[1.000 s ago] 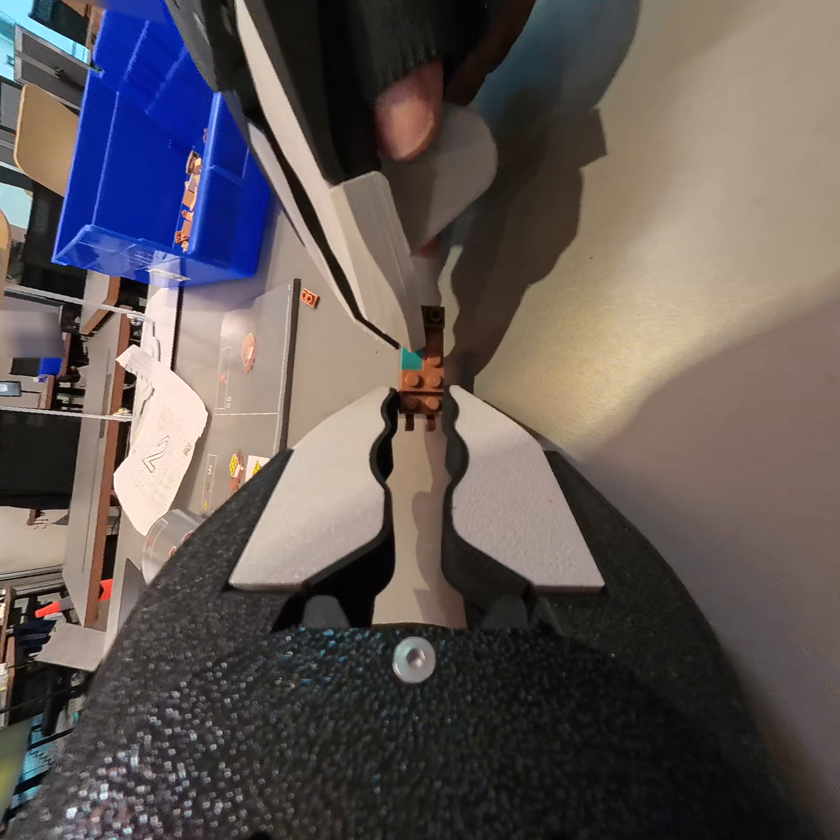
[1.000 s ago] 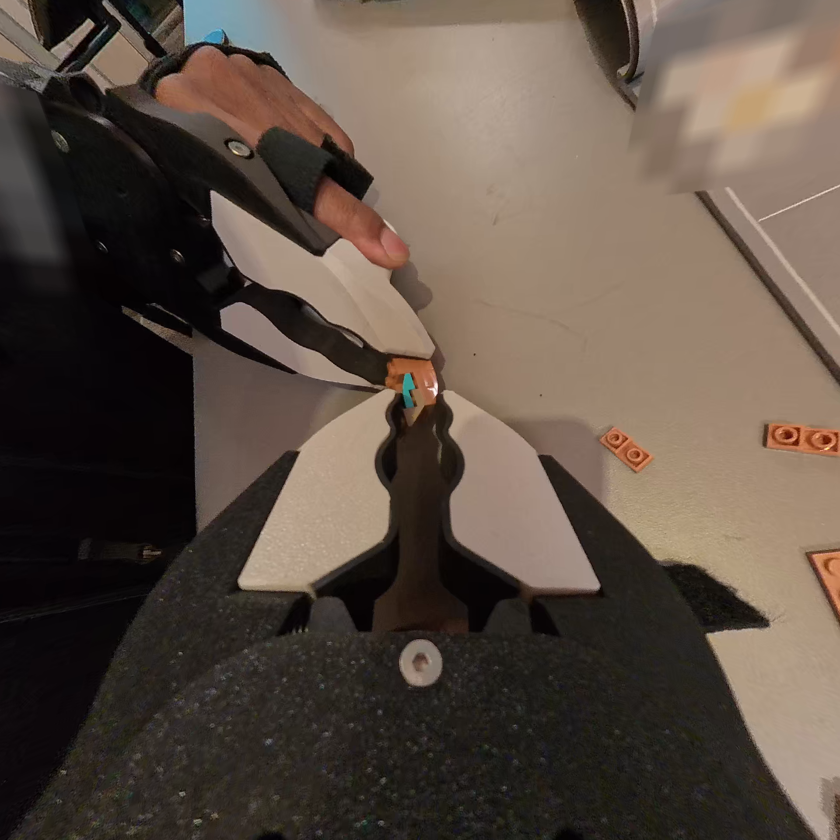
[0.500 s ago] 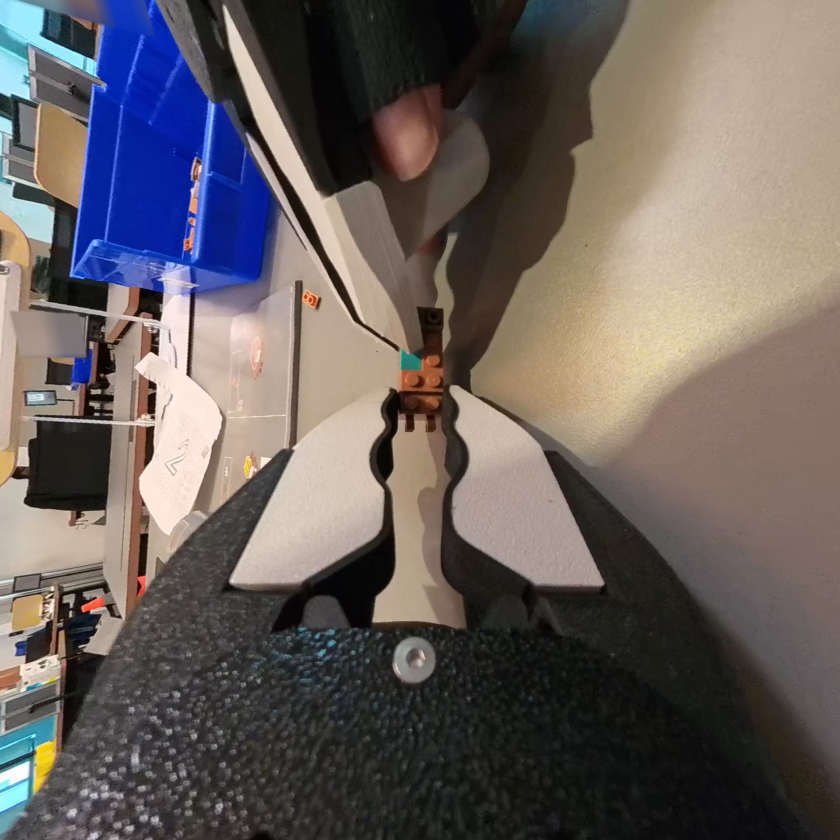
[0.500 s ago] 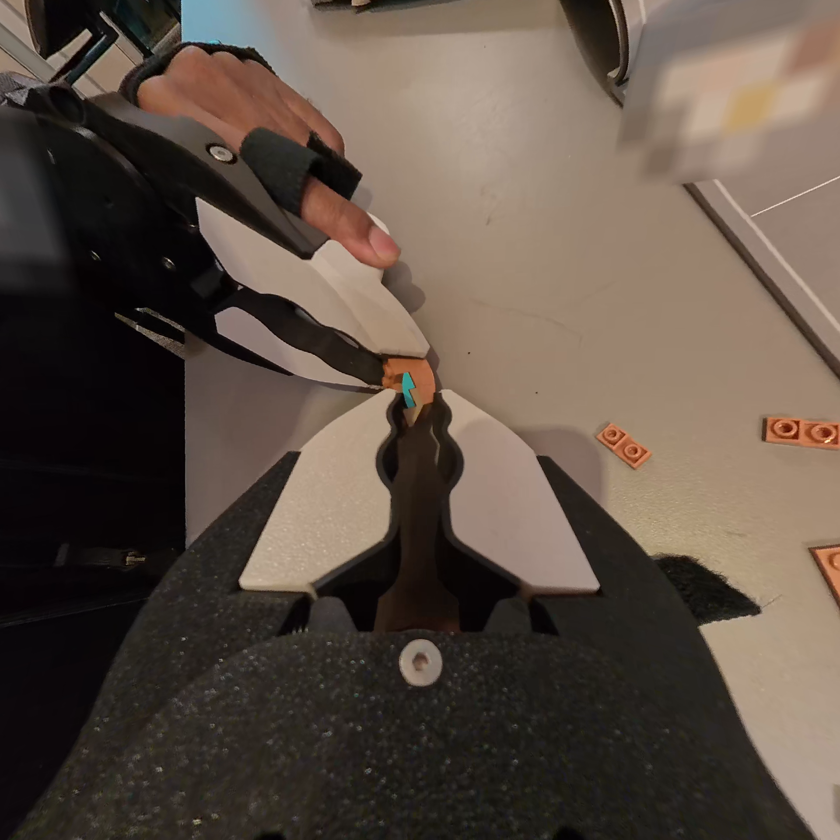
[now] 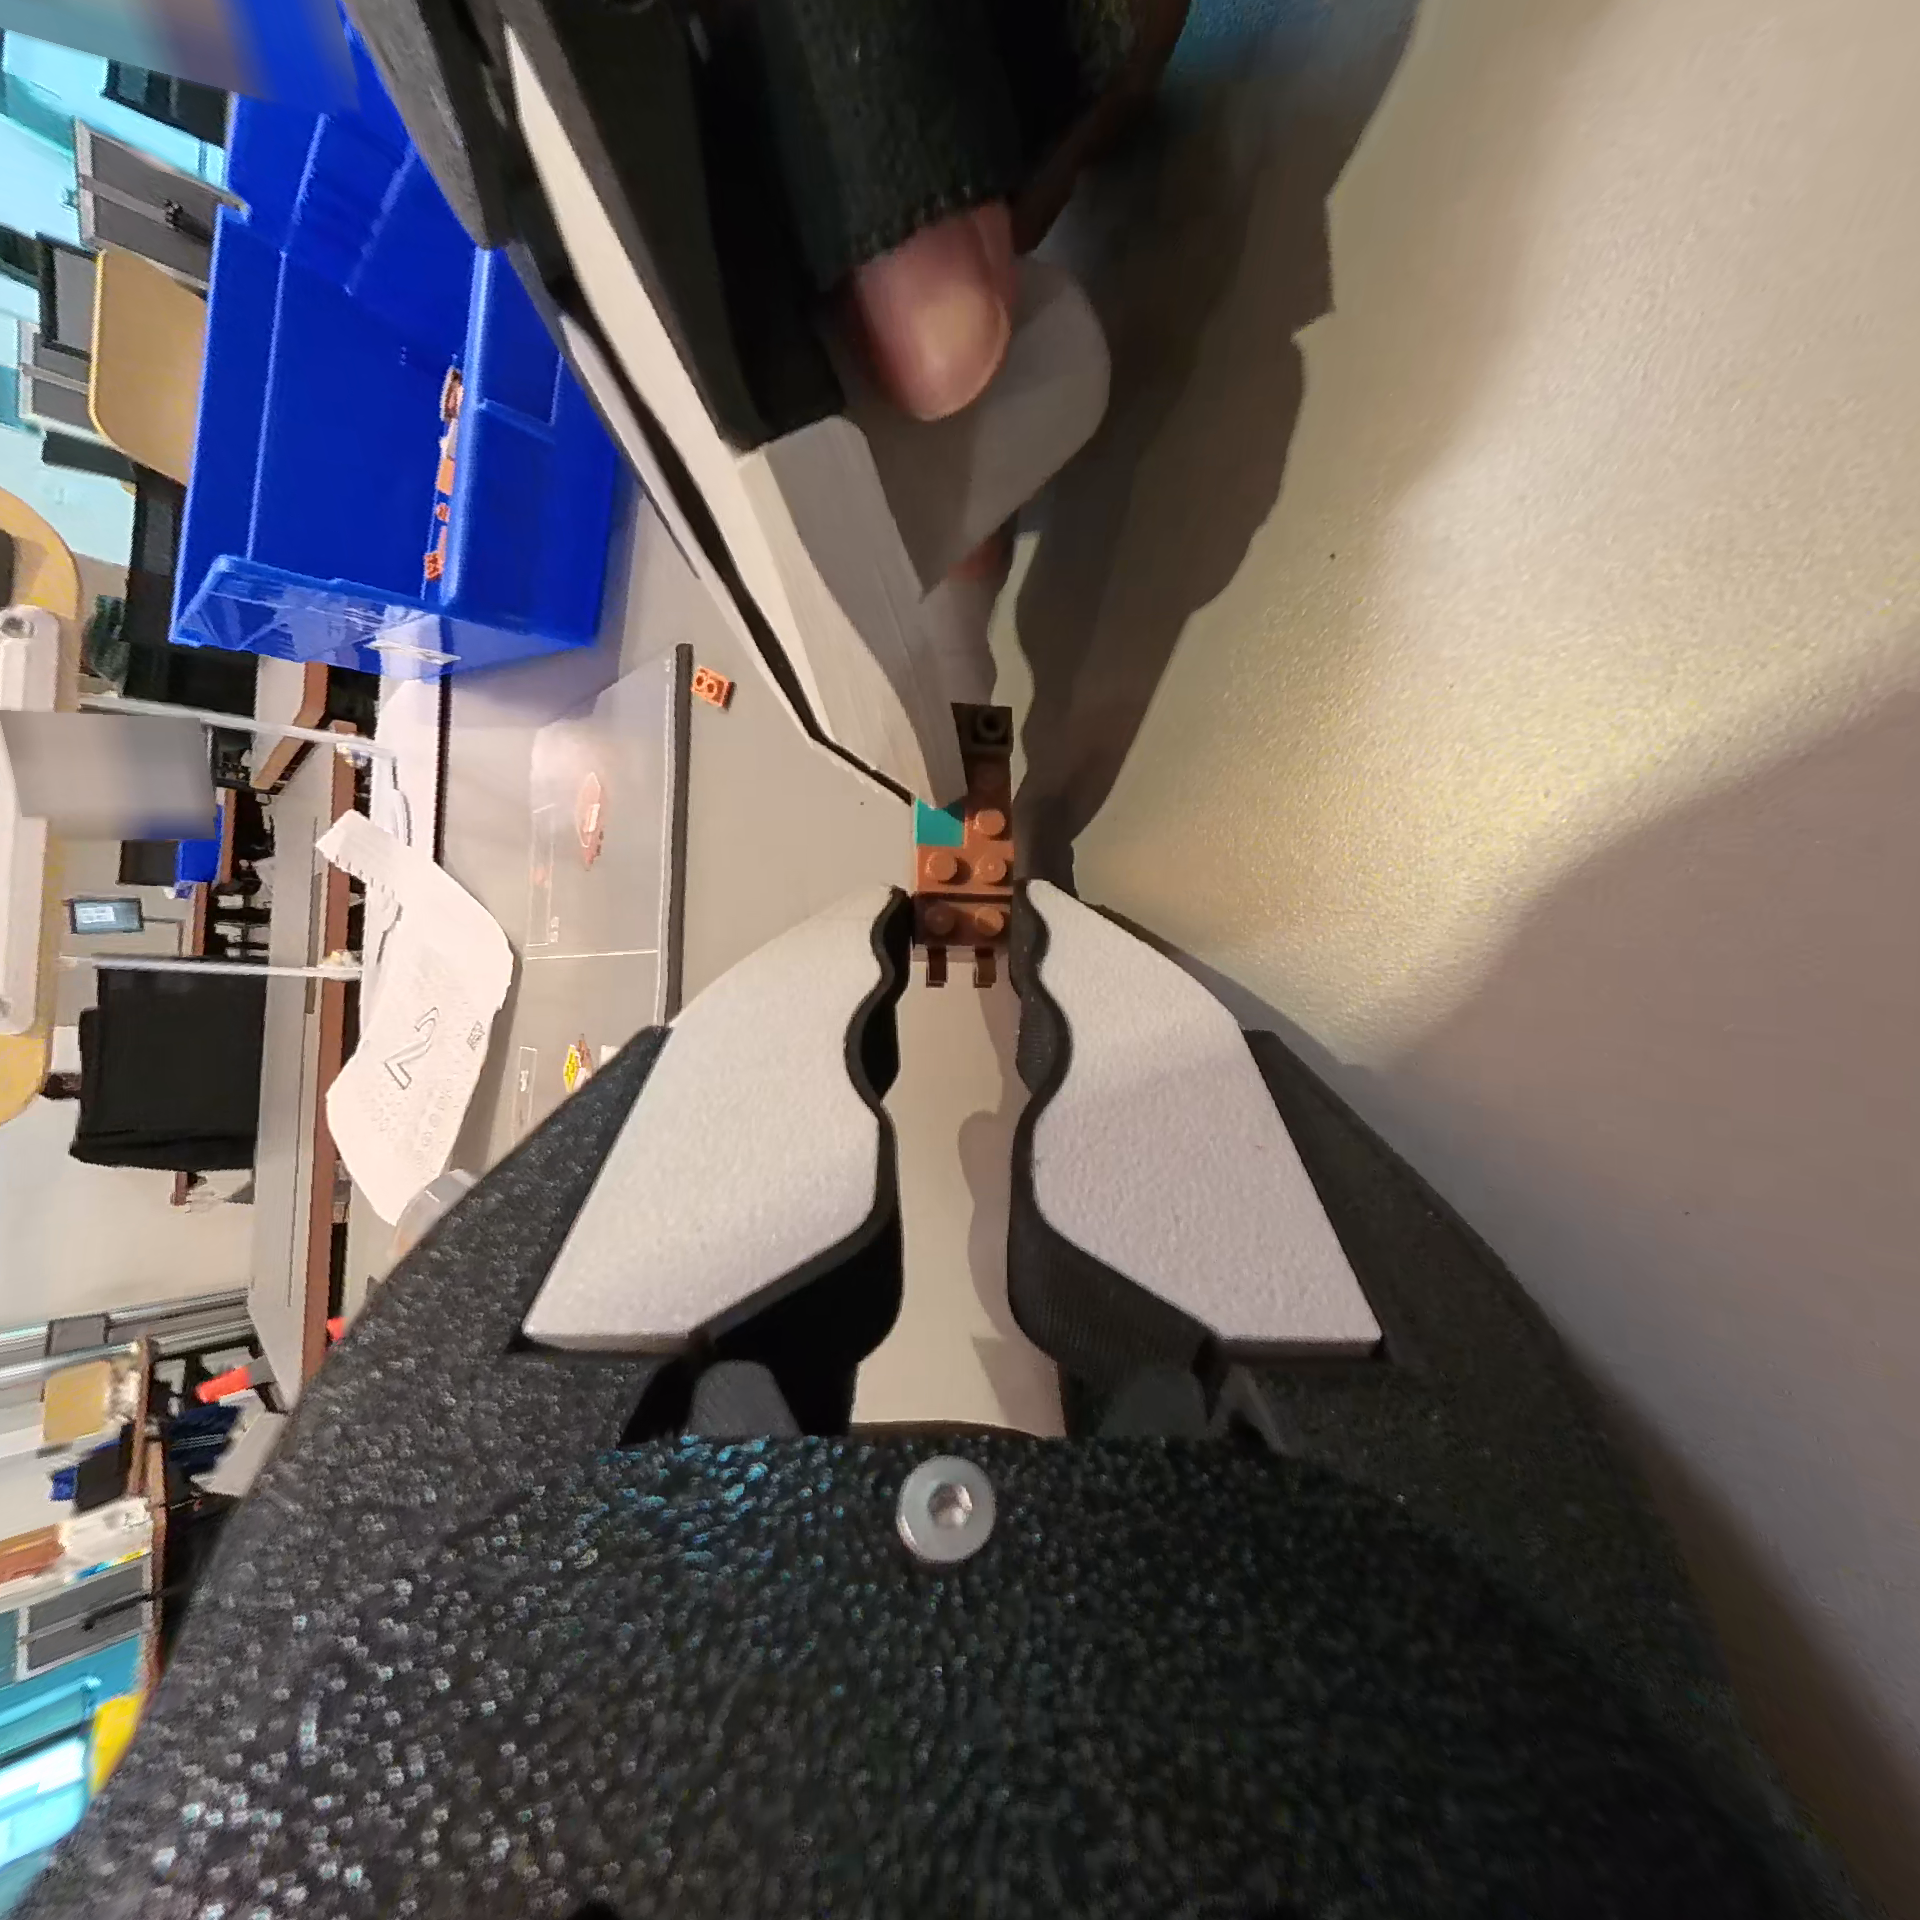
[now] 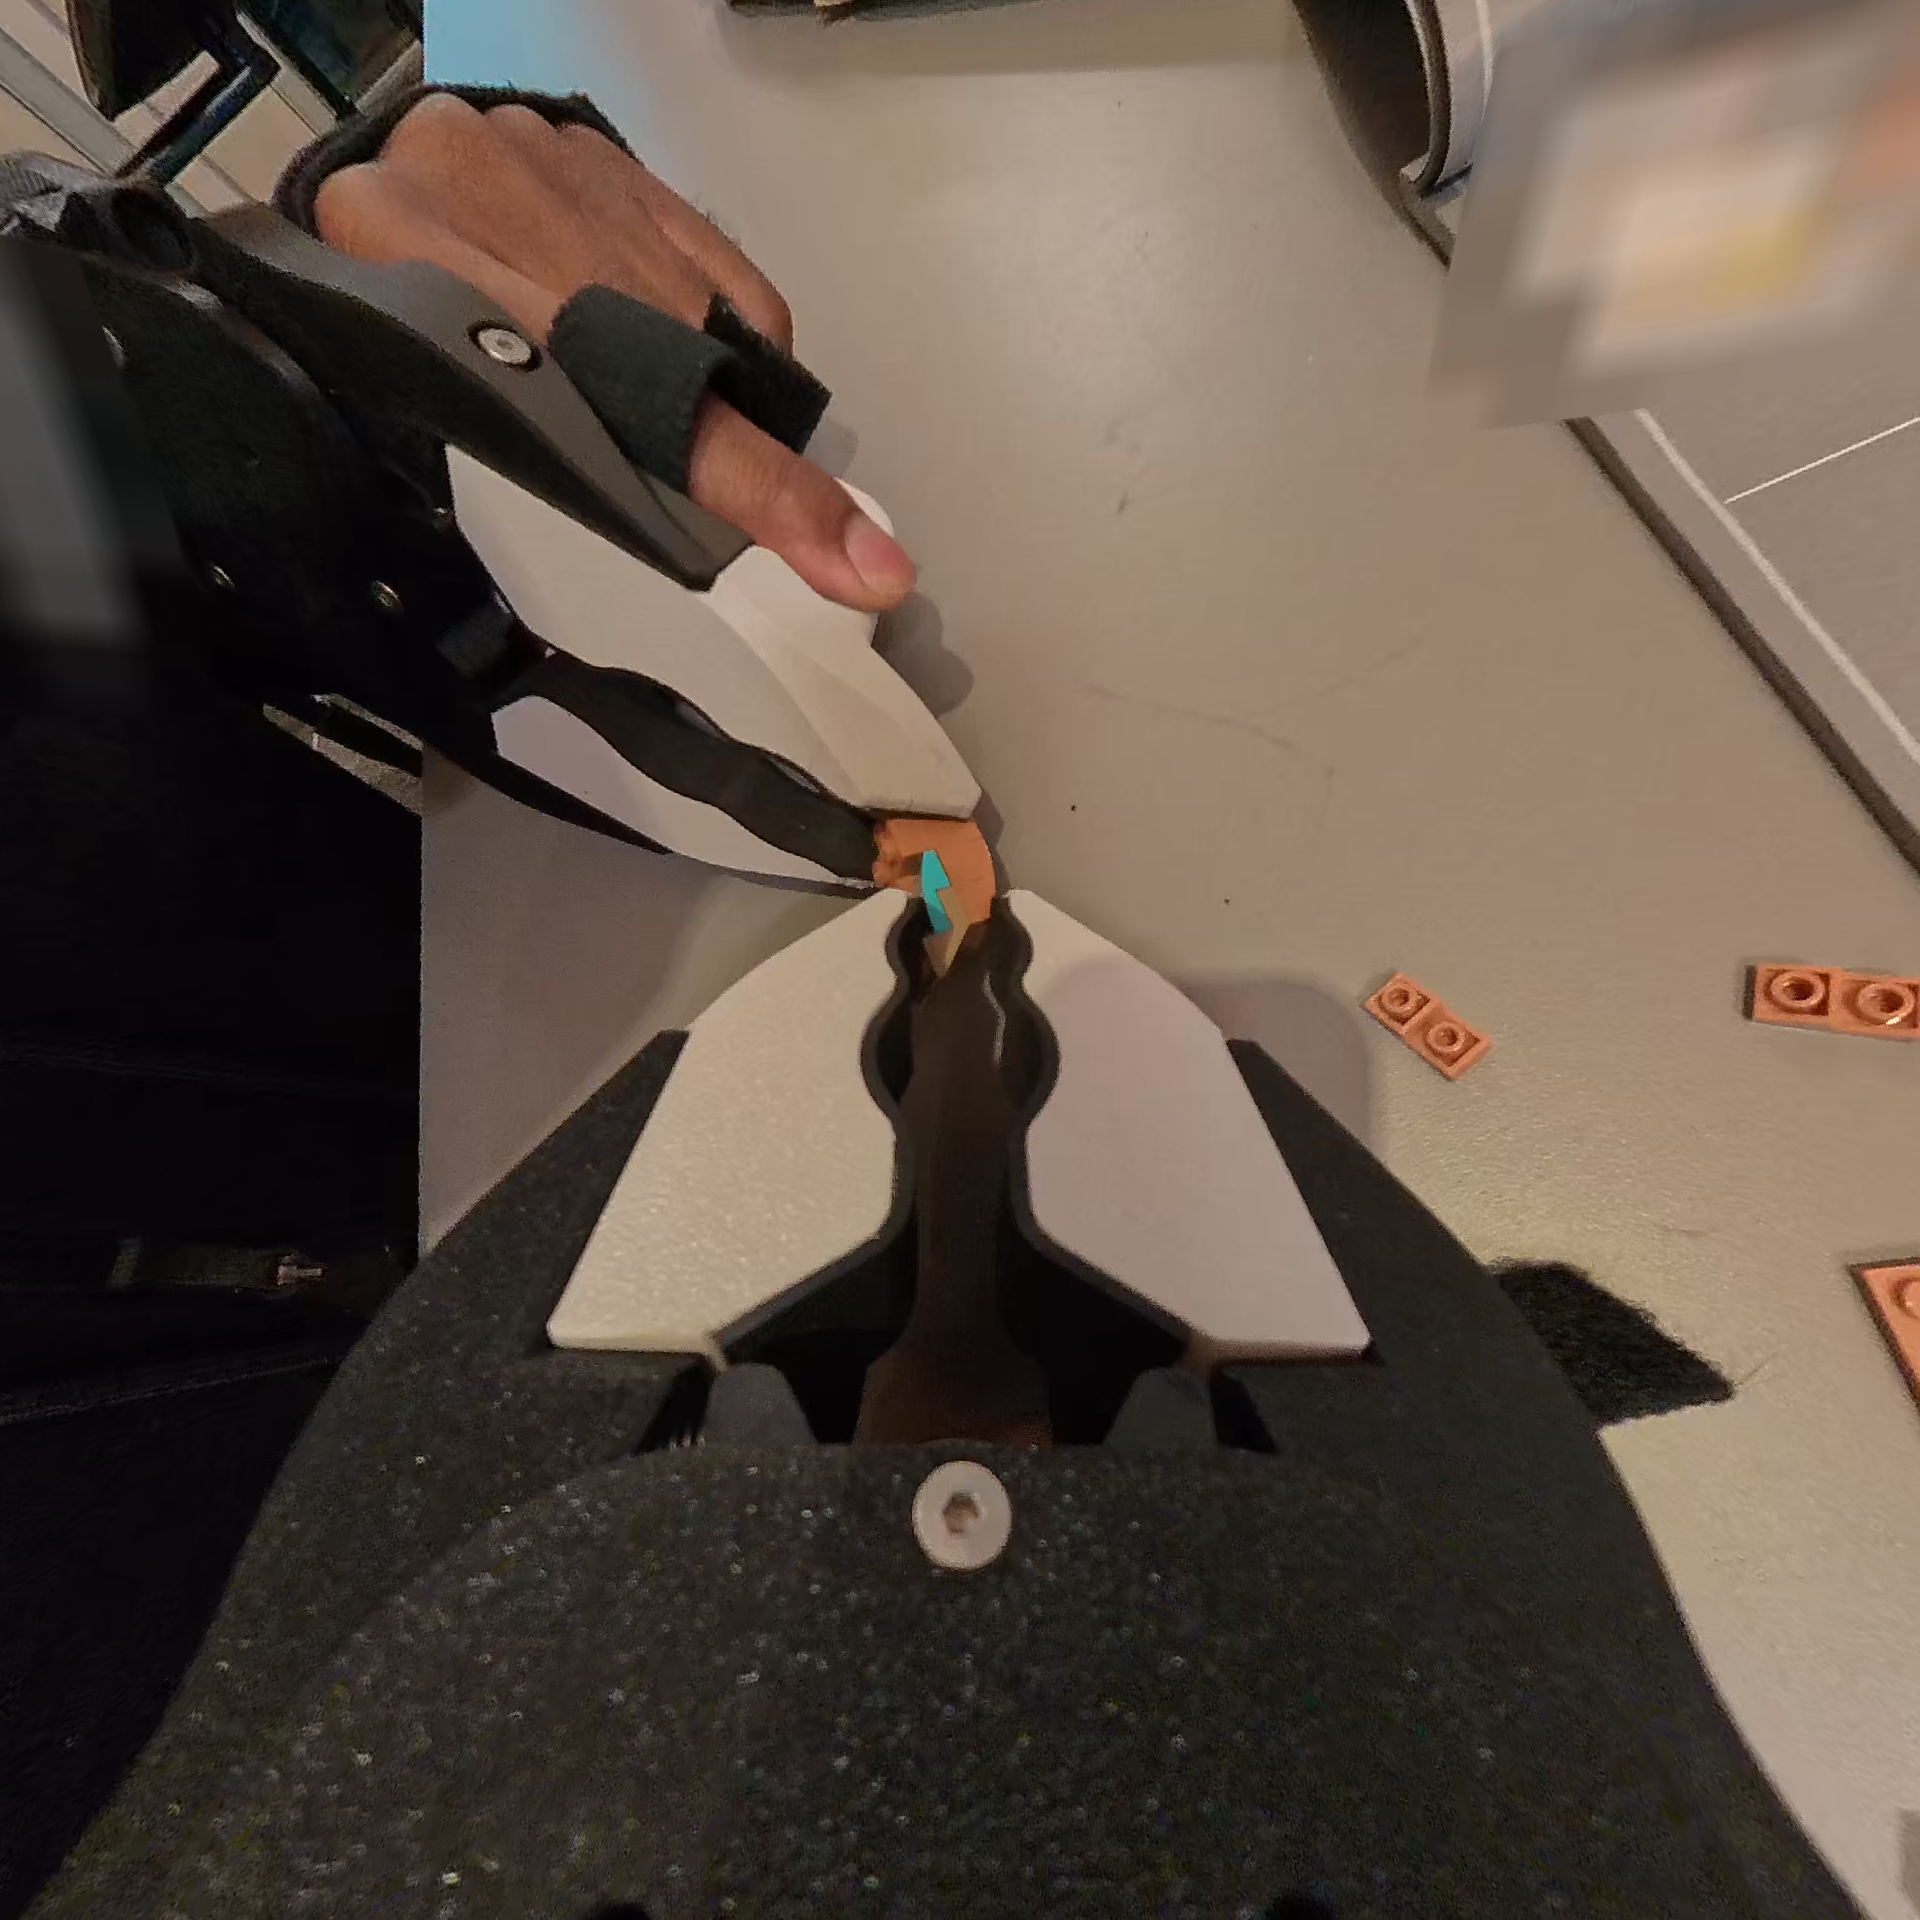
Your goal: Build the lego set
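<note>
Up close, both grippers meet on one small brick assembly (image 5: 964, 878), orange-brown with a teal piece. The left gripper (image 5: 961, 914) lies rolled on its side, the table (image 5: 1558, 520) running up its right edge; its jaws are nearly closed, pads pressing the studded end. The right gripper (image 6: 951, 914), also nearly closed, pinches the opposite end from below. A hand (image 6: 540, 239) holds the left gripper, one finger stretched along its upper jaw. Loose orange plates (image 6: 1425, 1010) lie on the table well apart
</note>
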A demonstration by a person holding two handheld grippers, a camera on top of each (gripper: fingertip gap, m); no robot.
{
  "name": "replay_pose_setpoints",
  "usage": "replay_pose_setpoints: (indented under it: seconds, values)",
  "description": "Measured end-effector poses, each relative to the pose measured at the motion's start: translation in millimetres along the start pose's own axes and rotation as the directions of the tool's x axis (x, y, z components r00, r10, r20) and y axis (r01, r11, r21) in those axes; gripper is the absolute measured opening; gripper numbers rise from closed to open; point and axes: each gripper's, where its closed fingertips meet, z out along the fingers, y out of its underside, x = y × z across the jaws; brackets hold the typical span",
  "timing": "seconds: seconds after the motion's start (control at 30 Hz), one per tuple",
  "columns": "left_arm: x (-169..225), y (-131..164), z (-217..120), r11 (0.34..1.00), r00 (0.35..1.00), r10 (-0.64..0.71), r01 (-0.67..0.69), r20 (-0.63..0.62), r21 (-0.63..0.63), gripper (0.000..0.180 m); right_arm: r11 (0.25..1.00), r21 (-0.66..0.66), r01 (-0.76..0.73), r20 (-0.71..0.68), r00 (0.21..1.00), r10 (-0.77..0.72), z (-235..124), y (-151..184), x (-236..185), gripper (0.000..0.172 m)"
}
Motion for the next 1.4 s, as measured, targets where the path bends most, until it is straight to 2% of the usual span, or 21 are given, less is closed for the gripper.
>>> replay_pose_setpoints:
  seconds: [0.13, 0.2, 0.3, 0.5, 0.67, 0.77, 0.97, 1.07, 1.23, 1.4]
  values:
    - [-1, 0, 0, 0.999, 0.999, -0.045, 0.045, -0.021, 0.007, 0.018, 1.0, -0.005, 0.03, -0.003, 1.0, -0.03, -1, -1, 0, 0.016]
    - [-1, 1, 0, 0.998, 0.998, -0.064, 0.064, -0.022, 0.003, 0.018, 0.997, -0.008, 0.074, -0.01, 0.997, -0.074, -3, 0, 0, 0.037]
    - [-2, 1, 0, 0.996, 0.996, -0.084, 0.084, -0.028, 0.011, 0.018, 0.984, -0.017, 0.178, -0.038, 0.983, -0.178, -7, 4, 1, 0.052]
    - [-3, 0, 1, 0.991, 0.99, -0.128, 0.129, -0.053, 0.026, 0.018, 0.927, 0.028, 0.374, -0.106, 0.923, -0.369, -13, -1, 2, 0.048]
    - [-5, -1, 0, 0.98, 0.976, -0.19, 0.195, -0.103, 0.041, 0.018, 0.892, 0.036, 0.45, -0.111, 0.889, -0.444, -13, -1, -1, 0.045]
    - [-2, -1, 1, 0.951, 0.933, -0.295, 0.307, -0.205, 0.032, 0.018, 0.888, 0.027, 0.459, -0.13, 0.883, -0.452, -14, 0, 2, 0.045]
    - [-2, -1, 5, 0.871, 0.796, -0.464, 0.49, -0.388, -0.037, 0.018, 0.897, 0.051, 0.44, -0.144, 0.892, -0.429, -20, -2, 7, 0.038]
    - [-1, -5, 7, 0.855, 0.752, -0.472, 0.518, -0.461, -0.031, 0.018, 0.912, 0.082, 0.403, -0.12, 0.912, -0.392, -23, -4, 7, 0.034]
    - [0, -11, 11, 0.868, 0.718, -0.423, 0.496, -0.552, -0.021, 0.018, 0.934, 0.154, 0.324, -0.067, 0.946, -0.317, -31, -11, 8, 0.028]
    - [3, -10, 18, 0.862, 0.686, -0.421, 0.507, -0.594, -0.026, 0.018, 0.943, 0.205, 0.262, -0.03, 0.965, -0.262, -37, -16, 9, 0.026]
